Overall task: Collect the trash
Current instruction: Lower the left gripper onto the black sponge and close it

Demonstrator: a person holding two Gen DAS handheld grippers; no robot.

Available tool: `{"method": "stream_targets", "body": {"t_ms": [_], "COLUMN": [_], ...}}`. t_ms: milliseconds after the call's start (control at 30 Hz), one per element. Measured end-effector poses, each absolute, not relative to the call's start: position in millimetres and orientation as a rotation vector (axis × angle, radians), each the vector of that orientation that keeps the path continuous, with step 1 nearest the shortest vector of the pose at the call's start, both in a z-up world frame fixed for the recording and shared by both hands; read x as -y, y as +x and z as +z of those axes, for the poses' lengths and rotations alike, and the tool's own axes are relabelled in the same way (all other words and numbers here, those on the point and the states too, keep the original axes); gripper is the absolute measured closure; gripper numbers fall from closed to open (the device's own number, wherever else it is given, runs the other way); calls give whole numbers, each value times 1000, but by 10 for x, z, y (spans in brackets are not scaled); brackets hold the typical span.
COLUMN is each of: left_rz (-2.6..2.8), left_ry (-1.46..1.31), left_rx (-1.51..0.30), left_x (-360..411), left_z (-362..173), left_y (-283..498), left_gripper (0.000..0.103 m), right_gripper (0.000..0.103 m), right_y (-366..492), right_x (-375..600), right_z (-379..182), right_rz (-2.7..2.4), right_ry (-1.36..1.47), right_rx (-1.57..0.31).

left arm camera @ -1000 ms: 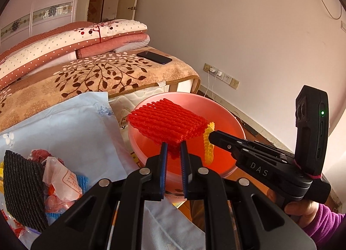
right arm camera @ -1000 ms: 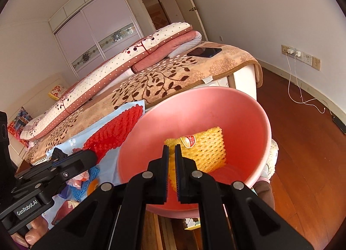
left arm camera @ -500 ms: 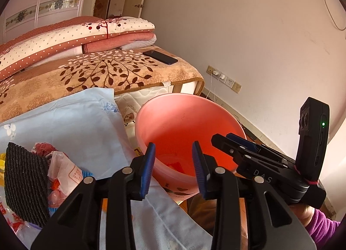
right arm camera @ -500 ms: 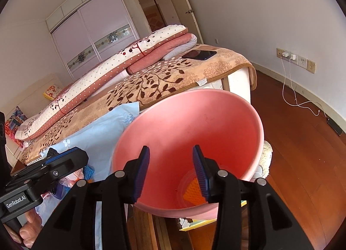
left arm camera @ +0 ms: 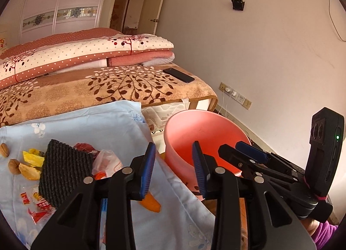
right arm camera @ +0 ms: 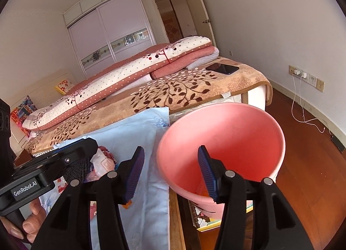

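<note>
Both held level side by side, left tongs [left arm camera: 174,165] and right tongs [right arm camera: 170,171] spread wide with nothing between the blue pads, bare fingers [right arm camera: 30,226] wrapping the left handle.

Each camera sits just behind its own open jaws, looking forward and slightly down. Between the left pair lies the blue cloth's [left arm camera: 103,124] edge; the pink basin [right arm camera: 227,133] fills the right pair's gap. Both share basin, cloth and bed [left arm camera: 129,85] beyond
</note>
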State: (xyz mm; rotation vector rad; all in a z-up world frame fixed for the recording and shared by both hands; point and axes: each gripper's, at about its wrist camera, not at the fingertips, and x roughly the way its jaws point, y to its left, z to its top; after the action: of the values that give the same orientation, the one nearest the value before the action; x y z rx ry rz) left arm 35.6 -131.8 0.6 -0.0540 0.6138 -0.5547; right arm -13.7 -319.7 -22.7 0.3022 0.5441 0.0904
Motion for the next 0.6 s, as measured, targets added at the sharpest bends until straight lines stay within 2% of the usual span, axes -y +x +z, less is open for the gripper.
{"method": "stream_targets", "body": {"t_ms": [600], "left_rz": [-355], "left_ry": [-161], "left_rx": [-599], "left_x": [259], "left_z": [23], "left_y": [141], "left_gripper": [67], "right_gripper": [44], "right_y": [-261], "right_x": [2484], "right_z": [-133], "right_rz": [196], "right_ry": [230], "right_rx": [-536]}}
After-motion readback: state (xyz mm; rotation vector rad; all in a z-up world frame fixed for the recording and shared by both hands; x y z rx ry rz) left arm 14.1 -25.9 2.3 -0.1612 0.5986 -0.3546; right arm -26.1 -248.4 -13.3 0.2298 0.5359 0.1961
